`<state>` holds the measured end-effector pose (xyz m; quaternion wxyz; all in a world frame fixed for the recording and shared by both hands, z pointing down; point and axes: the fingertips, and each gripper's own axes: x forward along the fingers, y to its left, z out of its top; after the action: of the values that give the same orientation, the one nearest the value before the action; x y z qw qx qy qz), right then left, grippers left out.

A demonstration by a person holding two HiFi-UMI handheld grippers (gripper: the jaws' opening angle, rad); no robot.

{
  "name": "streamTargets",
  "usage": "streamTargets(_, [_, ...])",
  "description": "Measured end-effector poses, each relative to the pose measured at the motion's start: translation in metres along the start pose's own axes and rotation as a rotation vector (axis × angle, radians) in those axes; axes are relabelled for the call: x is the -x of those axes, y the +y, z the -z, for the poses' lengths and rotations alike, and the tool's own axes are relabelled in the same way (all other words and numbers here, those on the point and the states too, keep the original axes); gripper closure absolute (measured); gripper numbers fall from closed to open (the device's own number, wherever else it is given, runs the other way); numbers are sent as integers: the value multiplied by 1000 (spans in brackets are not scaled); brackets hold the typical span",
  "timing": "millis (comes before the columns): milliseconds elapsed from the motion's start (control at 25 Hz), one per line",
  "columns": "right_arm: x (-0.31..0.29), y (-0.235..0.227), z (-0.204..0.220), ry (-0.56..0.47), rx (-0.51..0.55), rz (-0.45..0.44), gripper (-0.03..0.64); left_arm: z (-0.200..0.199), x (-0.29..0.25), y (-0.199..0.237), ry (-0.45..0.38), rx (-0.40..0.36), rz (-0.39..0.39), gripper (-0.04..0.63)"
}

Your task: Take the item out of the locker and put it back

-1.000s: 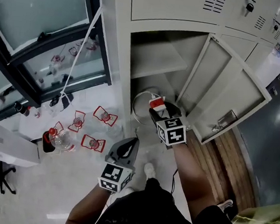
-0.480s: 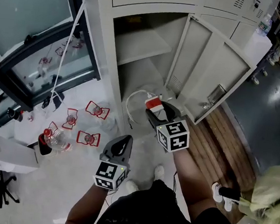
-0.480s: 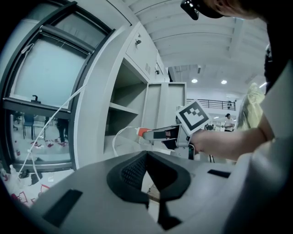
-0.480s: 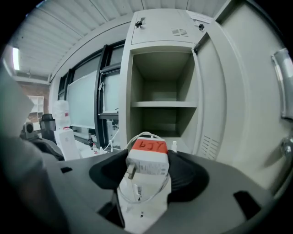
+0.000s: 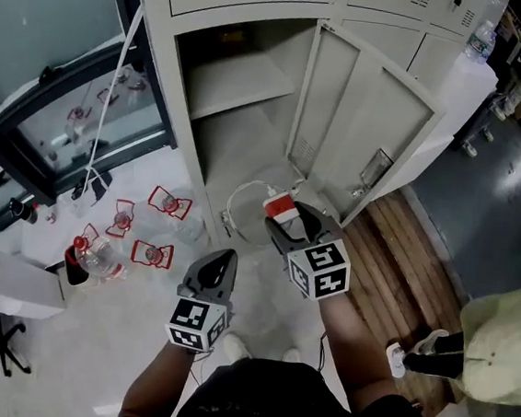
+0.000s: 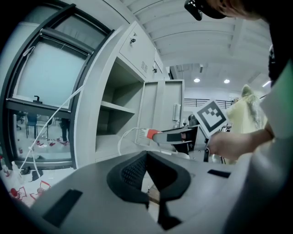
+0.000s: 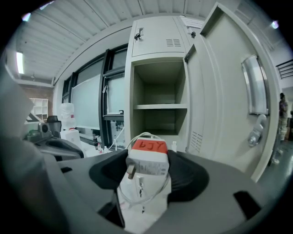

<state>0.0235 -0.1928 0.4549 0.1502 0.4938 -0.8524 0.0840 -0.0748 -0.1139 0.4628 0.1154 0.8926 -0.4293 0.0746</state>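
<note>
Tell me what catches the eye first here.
The right tool grips a white charger with a red top and looped cable, just in front of the open locker, its door swung wide. Left of the locker, red-labelled bottles lie scattered on the floor. The left tool is shut and empty.

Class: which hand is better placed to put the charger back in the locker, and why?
Right. The right claw holds the charger and faces the open locker; the left claw is shut and empty.
</note>
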Motion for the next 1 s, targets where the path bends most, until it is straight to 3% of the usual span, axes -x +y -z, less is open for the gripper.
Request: streamTargets(1000, [137, -17, 60, -17, 41, -199, 347, 24, 14, -148, -33, 34, -199, 594])
